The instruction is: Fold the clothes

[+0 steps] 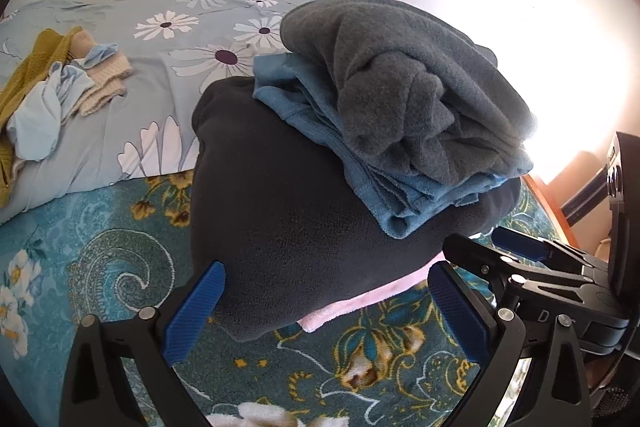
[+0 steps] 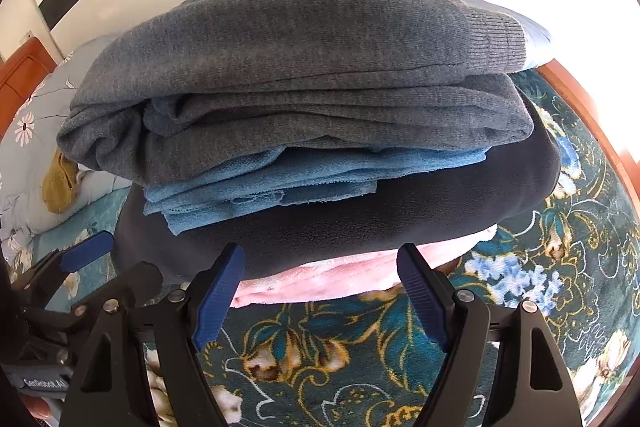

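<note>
Both the left claw [image 1: 326, 311] and right claw [image 2: 320, 297] hang spread and empty before the finished stack topped by a grey knitted sweater [image 2: 288, 67], so next probably comes the loose mustard, pale-blue and cream heap [image 1: 52, 83] far left on the bed [image 1: 100, 227].

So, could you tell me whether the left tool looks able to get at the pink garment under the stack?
Probably not cleanly: the left tool stands open, but the dark fleece overhangs the pink garment, leaving only a thin edge showing.
</note>
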Demonstrator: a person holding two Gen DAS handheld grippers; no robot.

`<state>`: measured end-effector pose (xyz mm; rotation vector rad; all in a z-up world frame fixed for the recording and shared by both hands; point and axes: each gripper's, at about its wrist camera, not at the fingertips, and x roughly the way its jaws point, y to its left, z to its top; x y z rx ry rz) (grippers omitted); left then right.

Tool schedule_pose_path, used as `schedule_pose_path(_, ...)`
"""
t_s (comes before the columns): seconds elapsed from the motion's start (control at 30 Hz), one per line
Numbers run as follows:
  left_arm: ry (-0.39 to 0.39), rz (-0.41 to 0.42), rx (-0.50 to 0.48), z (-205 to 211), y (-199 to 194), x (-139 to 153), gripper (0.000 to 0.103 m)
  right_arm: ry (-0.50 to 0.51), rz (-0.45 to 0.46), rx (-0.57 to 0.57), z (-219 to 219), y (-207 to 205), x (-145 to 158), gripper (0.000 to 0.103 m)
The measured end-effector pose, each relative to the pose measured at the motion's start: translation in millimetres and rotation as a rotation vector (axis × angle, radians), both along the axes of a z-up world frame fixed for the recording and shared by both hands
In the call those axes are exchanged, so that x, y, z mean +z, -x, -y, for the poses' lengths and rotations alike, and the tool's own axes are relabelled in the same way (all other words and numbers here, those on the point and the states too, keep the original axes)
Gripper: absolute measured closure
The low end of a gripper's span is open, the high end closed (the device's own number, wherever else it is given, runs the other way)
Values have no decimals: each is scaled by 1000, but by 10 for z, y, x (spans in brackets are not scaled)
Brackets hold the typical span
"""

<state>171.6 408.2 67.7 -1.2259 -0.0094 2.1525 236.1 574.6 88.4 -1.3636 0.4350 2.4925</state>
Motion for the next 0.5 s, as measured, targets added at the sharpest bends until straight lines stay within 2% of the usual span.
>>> schedule_pose_path(0.03,-9,-7,7,12,5,15,0,-3,-2,-2,-8,-9,7,21)
schedule_pose_path(0.1,-23,-24,21,35,13,45,0,-8,-8,-9,-26,-28,24,7)
schedule_pose_path(0.27,19,-65,52,21,30,96,0,-29,-31,-29,-71,-64,84,5)
schedule_pose_path(0.43,2,-55,53,26,49,111,0,-57,-45,-45,-188,-3,215,5)
schedule_pose_path(0.5,13,-76,52,8,21,127,0,-69,-41,-50,-155,41,252,5)
